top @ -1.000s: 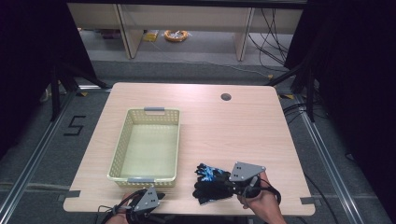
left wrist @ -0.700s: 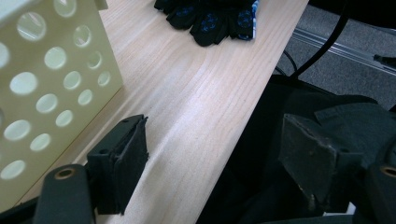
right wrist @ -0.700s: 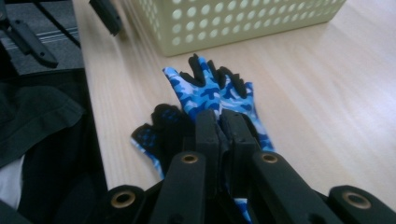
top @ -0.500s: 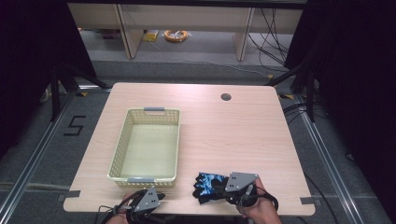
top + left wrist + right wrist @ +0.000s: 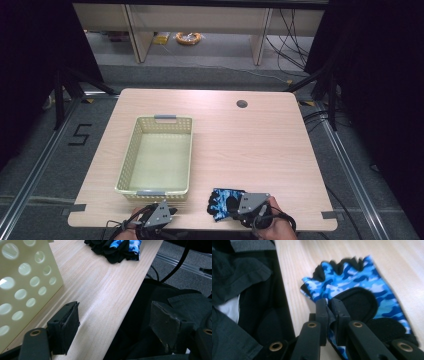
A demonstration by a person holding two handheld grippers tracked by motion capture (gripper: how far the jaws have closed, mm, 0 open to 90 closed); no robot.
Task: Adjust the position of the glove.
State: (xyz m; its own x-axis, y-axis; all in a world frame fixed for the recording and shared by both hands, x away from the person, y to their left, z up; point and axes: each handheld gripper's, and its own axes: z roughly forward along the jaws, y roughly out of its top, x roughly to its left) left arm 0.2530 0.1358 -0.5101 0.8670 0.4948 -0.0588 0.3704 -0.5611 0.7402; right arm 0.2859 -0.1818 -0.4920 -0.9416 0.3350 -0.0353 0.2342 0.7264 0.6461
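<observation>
A fingerless glove [image 5: 224, 201] in blue camouflage with black palm padding lies on the wooden table [image 5: 250, 145] near its front edge. My right gripper [image 5: 239, 209] reaches it from the right and is shut on a fold of it. In the right gripper view the right gripper [image 5: 329, 307] pinches the glove [image 5: 362, 282] at its near edge. My left gripper [image 5: 171, 212] rests open at the table's front edge, just in front of the basket. Nothing is between the jaws of the left gripper [image 5: 116, 312]; the glove [image 5: 120, 247] lies beyond it.
A pale yellow perforated basket [image 5: 127, 160] with grey handles stands left of centre, with nothing in it; its wall [image 5: 25, 277] is close to my left jaw. A round cable hole [image 5: 242, 104] sits at the table's far right. Dark floor and cables surround the table.
My right gripper has come down and toward the table's front edge with the glove, which now lies flatter on the wood. The left gripper has stayed put.
</observation>
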